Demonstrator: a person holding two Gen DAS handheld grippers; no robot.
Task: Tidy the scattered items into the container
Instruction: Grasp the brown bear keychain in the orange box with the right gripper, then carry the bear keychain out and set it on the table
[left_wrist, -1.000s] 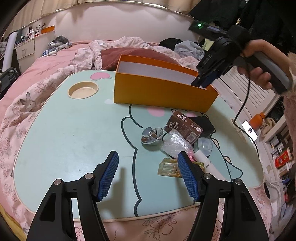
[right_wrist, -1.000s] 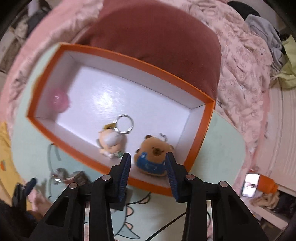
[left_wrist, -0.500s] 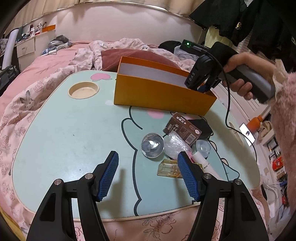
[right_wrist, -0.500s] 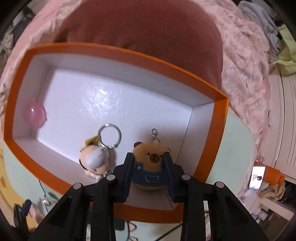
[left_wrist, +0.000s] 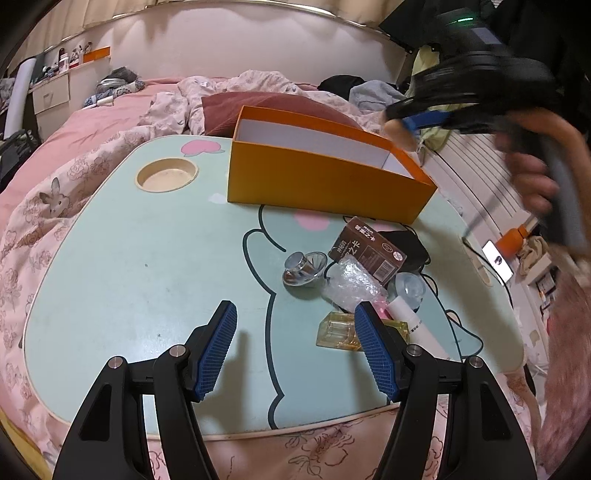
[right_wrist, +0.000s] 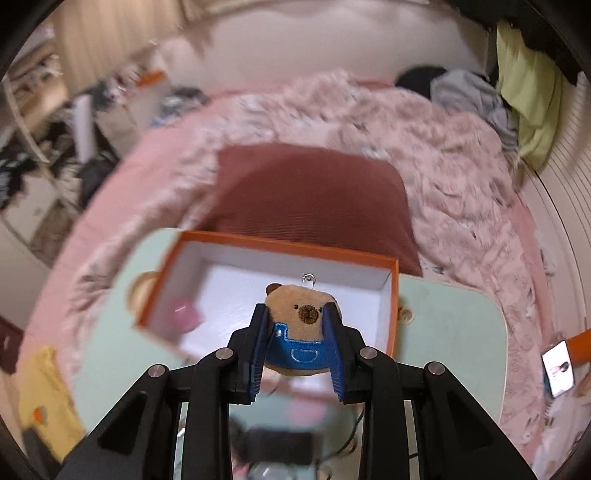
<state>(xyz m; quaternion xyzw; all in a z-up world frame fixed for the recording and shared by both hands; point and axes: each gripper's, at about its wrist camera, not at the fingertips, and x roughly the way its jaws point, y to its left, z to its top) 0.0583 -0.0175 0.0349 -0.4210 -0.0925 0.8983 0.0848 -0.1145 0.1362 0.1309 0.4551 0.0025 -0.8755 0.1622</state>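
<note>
Left wrist view: the left gripper (left_wrist: 295, 347) hangs with its jaws spread and nothing between them, low in the frame above the mint table (left_wrist: 129, 266). The orange box (left_wrist: 325, 177) sits upper centre, its long axis running left to right. The scattered items cluster right of centre, just beyond the right blue pad: a chrome cap (left_wrist: 304, 268), a crinkled plastic wrap (left_wrist: 351, 282), a brown carton (left_wrist: 367, 247), a yellow glass bottle (left_wrist: 338, 330) and a white tube (left_wrist: 417, 325). This gripper looks the nearer to them; the bottle lies closest, to its right. The right gripper (left_wrist: 424, 120) is blurred at upper right, above the box's right end.

Right wrist view: the right gripper (right_wrist: 297, 354) has just been closing and is clamped on a plush bear keychain (right_wrist: 299, 332), lifted clear of the box (right_wrist: 393, 306), which lies below and behind it at frame centre. A pink ball (right_wrist: 184, 314) rests inside at left.
</note>
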